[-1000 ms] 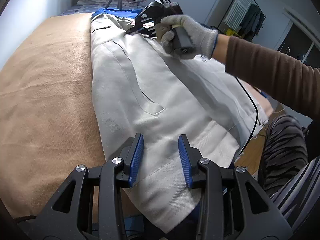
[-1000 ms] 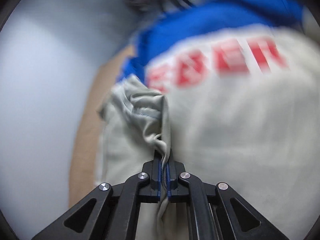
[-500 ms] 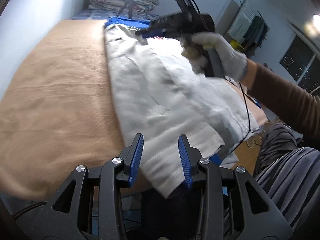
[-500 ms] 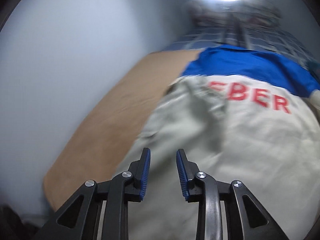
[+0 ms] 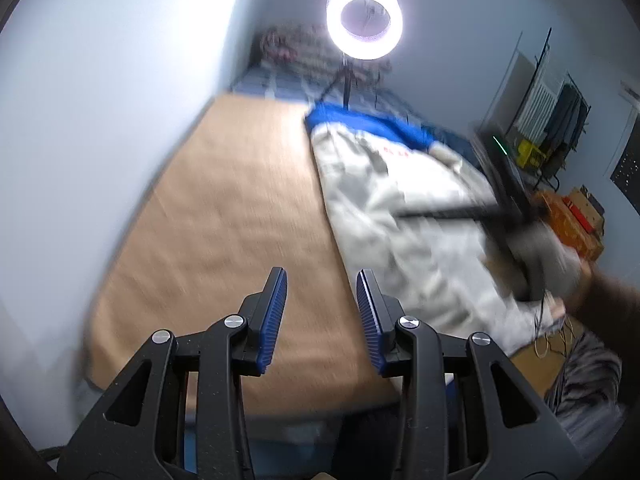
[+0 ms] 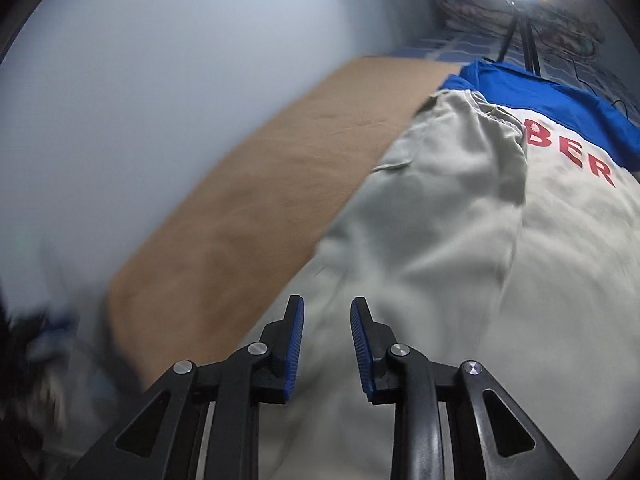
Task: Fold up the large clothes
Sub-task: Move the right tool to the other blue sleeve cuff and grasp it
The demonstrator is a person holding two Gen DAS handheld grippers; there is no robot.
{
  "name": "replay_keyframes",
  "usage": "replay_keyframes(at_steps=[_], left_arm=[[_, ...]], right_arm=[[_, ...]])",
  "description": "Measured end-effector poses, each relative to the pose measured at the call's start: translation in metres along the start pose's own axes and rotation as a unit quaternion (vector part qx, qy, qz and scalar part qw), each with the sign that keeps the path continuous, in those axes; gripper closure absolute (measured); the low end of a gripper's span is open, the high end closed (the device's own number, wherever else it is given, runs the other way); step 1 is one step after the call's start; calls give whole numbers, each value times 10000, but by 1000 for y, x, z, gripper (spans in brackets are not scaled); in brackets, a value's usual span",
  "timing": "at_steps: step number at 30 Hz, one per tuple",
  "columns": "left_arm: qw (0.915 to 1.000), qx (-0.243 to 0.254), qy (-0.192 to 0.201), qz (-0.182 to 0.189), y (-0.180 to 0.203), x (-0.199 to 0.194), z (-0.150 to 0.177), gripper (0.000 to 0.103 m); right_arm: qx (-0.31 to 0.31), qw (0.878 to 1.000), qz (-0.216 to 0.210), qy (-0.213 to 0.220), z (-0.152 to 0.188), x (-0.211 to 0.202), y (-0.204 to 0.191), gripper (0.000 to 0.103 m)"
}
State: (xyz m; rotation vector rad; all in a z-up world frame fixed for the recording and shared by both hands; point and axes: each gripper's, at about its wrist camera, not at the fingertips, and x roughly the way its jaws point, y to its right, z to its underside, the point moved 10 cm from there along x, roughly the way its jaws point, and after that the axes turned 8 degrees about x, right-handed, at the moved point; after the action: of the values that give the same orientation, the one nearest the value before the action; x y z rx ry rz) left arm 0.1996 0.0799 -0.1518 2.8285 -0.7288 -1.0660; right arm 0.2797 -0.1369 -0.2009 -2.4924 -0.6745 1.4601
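1. Here the pale garment (image 6: 460, 240) lies lengthwise on the bed (image 5: 224, 208), its long axis running away toward the ring light (image 5: 364, 18).
2. The right gripper (image 6: 327, 344), released and empty after just letting go, hovers directly above it and is nearer.
3. The left gripper (image 5: 322, 316), parted and empty, hangs over bare blanket, with the cloth to its right.
4. Blur hides the garment's near hem and edges.
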Motion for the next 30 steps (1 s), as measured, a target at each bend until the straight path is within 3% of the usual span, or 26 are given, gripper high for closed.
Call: replay_keyframes(at_steps=[4, 8, 10, 13, 16, 18, 20, 25, 30], left_arm=[[9996, 231, 171, -59, -3, -15, -39, 68], [9970, 751, 148, -62, 12, -22, -70, 67], [9953, 954, 126, -133, 26, -25, -75, 67], [9942, 1076, 38, 43, 48, -24, -81, 67], [9909, 1337, -59, 129, 76, -13, -77, 63], [9893, 1421, -144, 293, 101, -1, -69, 58], [9877, 1445, -265, 543, 125, 12, -56, 57], [9831, 1349, -622, 1071, 178, 50, -20, 54], [9707, 1650, -1103, 1358, 220, 88, 18, 54]], right_arm=[[-145, 9995, -288, -39, 54, -34, -21, 77], [-376, 9982, -410, -205, 107, -36, -53, 77], [-606, 9970, -321, -347, 135, -26, -59, 77], [-934, 9942, 18, -531, 170, -14, -57, 77], [-631, 9970, -151, -413, 170, -27, -50, 77], [-488, 9984, -192, -193, 168, -47, -42, 69], [-427, 9990, 17, 151, 167, -74, -26, 48], [91, 9957, 574, 721, 164, -134, 42, 37], [895, 9809, 1256, 1184, 171, -192, 131, 33]])
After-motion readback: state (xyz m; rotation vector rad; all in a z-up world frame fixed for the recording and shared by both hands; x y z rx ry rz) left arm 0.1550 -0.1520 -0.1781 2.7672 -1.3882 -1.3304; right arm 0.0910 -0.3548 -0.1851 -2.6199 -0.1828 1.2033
